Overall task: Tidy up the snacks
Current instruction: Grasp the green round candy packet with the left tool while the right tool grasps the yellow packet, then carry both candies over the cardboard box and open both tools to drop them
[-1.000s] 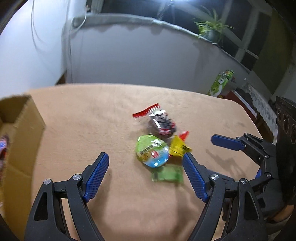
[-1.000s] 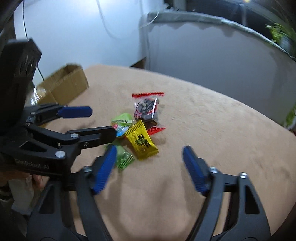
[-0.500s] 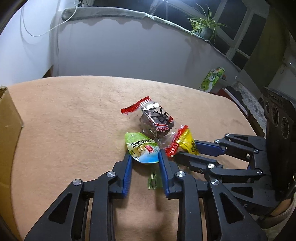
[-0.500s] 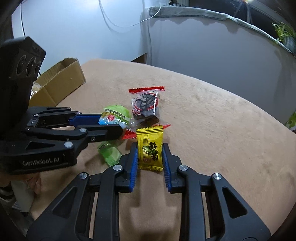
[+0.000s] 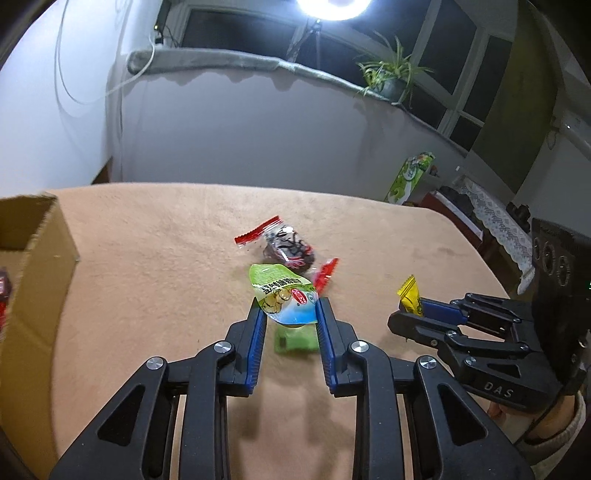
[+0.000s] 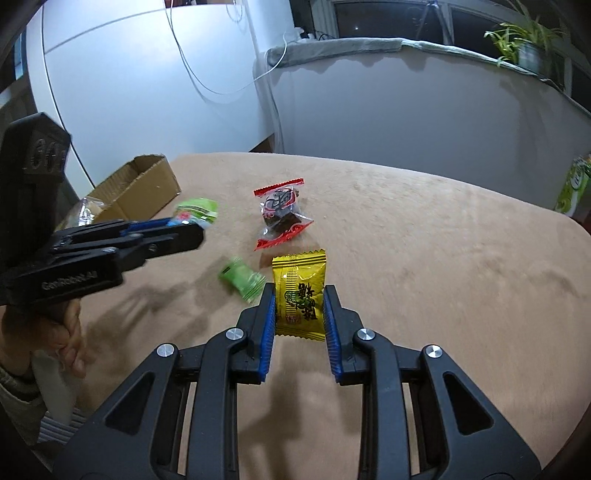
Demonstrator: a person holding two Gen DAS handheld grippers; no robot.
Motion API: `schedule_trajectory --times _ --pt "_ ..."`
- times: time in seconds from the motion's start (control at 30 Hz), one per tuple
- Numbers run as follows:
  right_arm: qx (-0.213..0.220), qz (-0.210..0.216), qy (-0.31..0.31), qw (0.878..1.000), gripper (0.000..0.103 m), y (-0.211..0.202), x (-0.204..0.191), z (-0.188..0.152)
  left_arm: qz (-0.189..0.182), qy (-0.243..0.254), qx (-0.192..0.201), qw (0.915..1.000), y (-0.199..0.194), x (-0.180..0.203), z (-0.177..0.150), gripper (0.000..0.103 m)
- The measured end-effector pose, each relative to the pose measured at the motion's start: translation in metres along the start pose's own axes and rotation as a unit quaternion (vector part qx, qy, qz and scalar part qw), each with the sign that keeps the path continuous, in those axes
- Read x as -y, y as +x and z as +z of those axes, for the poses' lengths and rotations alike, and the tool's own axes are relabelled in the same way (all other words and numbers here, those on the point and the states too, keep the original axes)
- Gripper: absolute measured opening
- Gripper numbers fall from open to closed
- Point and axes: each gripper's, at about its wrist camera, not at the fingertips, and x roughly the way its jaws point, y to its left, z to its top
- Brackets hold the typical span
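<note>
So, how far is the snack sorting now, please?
Done: the cardboard box already holds some packets. In hand: the left gripper grips the green-blue pouch, and the right gripper grips the yellow packet. Left: the red-edged dark snack and small green packet on the table.

Saw a tan-covered counter [image 5: 155,236] with a rounded far edge. Found a pale half-wall [image 5: 240,140] right behind it, topped along its ledge by a grey cloth [image 5: 221,62]. Noted a potted plant [image 5: 391,79] with long thin leaves standing on that ledge toward the right, and dark windows [image 5: 240,33] above. Caught a bright round lamp [image 5: 334,7] glaring at the top of the left wrist view. Traced a white cable [image 5: 64,77] looping down the white wall [image 5: 37,129] on the left. Spotted a green carton [image 5: 408,177] upright beyond the counter's right end, near a lace cloth [image 5: 495,218] draped over low furniture.
</note>
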Motion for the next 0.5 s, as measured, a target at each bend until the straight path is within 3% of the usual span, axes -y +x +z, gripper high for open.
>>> schedule_trajectory --times 0.5 --pt "0.039 -0.015 -0.002 0.999 0.025 -0.073 -0.032 -0.026 0.010 0.027 0.046 0.9985 -0.089 0.038 -0.039 0.025"
